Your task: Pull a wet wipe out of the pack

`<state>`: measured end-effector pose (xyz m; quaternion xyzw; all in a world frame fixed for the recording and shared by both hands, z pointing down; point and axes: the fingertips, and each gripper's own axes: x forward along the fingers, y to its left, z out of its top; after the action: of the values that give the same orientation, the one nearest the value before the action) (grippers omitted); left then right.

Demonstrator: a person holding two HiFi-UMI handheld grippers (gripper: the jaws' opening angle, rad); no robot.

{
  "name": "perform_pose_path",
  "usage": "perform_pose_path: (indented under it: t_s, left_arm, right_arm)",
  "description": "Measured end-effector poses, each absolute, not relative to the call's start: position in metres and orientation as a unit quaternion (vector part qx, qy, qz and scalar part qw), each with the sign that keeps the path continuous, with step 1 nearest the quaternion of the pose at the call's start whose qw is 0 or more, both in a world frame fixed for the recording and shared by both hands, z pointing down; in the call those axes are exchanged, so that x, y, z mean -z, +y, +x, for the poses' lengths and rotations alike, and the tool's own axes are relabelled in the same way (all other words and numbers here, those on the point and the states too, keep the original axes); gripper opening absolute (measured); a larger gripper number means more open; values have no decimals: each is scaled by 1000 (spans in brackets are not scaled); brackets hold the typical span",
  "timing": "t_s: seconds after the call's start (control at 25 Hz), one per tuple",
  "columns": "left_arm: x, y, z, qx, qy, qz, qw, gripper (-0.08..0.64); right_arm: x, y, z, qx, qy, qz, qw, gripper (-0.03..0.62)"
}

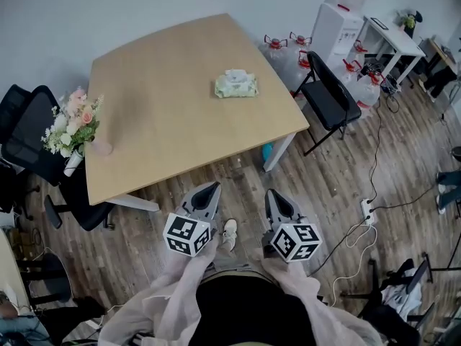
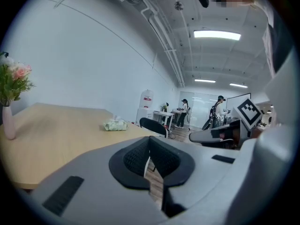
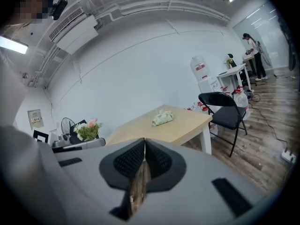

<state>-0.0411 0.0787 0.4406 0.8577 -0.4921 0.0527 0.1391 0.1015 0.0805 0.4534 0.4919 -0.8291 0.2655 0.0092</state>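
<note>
Shoe [image 1: 229,233] only in head view

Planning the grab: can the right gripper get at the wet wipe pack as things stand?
Probably not yet. The right gripper hangs over the floor, short of the table, and the wipe pack lies far in. Nothing blocks the way.
</note>
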Motion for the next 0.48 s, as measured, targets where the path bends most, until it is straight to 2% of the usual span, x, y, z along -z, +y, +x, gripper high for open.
perform_pose_path:
  t_s: [0.48]
  left_arm:
    - [-446,-14,-63,-55,-473,868,140,11]
  right_arm:
    - [-459,-8,78,-267,-820,506,7,14]
